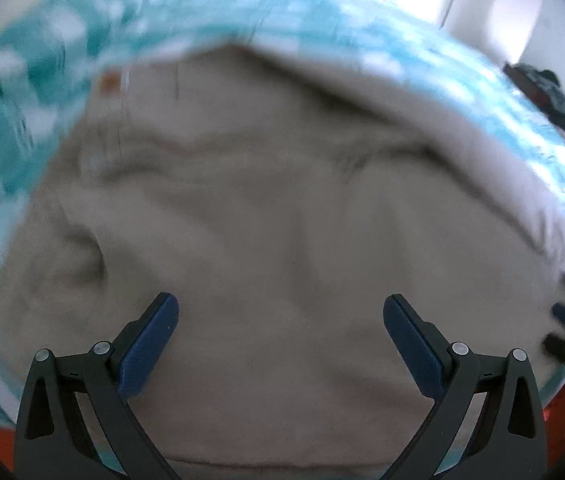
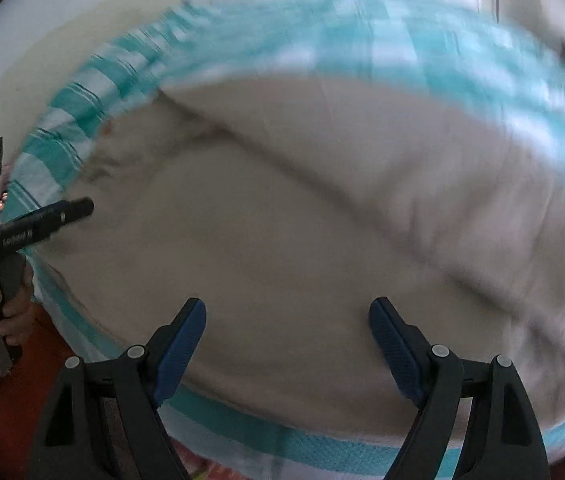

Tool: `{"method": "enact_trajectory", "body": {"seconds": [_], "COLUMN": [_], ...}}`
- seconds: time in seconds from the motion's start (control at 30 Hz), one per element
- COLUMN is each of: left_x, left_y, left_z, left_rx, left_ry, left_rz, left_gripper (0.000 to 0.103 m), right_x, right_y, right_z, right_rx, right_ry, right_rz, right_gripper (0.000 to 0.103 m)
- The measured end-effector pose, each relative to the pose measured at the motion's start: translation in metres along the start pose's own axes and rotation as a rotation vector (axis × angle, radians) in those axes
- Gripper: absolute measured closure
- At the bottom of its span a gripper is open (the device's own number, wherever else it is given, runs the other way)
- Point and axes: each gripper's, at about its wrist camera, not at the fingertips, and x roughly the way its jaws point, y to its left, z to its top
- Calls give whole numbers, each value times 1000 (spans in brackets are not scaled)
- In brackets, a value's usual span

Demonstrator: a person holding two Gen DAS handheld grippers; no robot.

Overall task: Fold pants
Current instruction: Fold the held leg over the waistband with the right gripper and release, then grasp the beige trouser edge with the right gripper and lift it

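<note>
1. Between the left gripper's (image 1: 281,316) spread fingers (image 1: 150,344) lies bare beige cloth; nothing is pinched.
2. The right gripper (image 2: 287,320) hangs likewise, its fingers (image 2: 396,350) apart and empty above the near edge.
3. Beneath both, the pants (image 1: 266,216) lie spread and creased on a teal-checked sheet (image 2: 94,80), one long ridge (image 2: 362,184) running diagonally.
4. Judging from this, the grasp is not yet made: lower each gripper onto a hem or waistband edge, close on all layers, then lift both evenly.
5. Blur hides seams, so edges are uncertain.
</note>
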Motion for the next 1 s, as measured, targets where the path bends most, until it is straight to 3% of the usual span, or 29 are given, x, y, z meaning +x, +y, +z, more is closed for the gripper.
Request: {"method": "enact_trajectory", "body": {"seconds": [0.07, 0.13, 0.23, 0.4, 0.53, 0.67, 0.83, 1.0], "left_x": [0, -7, -21, -6, -7, -18, -8, -3], "left_y": [-10, -22, -22, -12, -14, -5, 14, -2], "left_z": [-16, -20, -21, -21, -20, -17, -12, -19], "left_rx": [91, 160, 145, 115, 108, 52, -10, 78], "left_ry": [-45, -61, -99, -38, -51, -87, -77, -80], "left_rz": [50, 90, 34, 50, 69, 28, 52, 128], "left_gripper": [1, 1, 1, 1, 1, 1, 1, 1], "right_x": [-3, -4, -17, -5, -11, -22, -40, -55], "right_y": [-2, 0, 3, -7, -7, -12, -30, -57], "right_z": [-9, -8, -2, -9, -12, -13, -19, -24], "right_rx": [-12, -23, -16, 0, -21, -1, 58, 153], "right_ry": [-51, -36, -65, -47, -63, -88, -128, -153], "right_rz": [6, -13, -14, 0, -3, -3, 3, -4], "right_gripper": [19, 19, 20, 19, 19, 19, 19, 19]}}
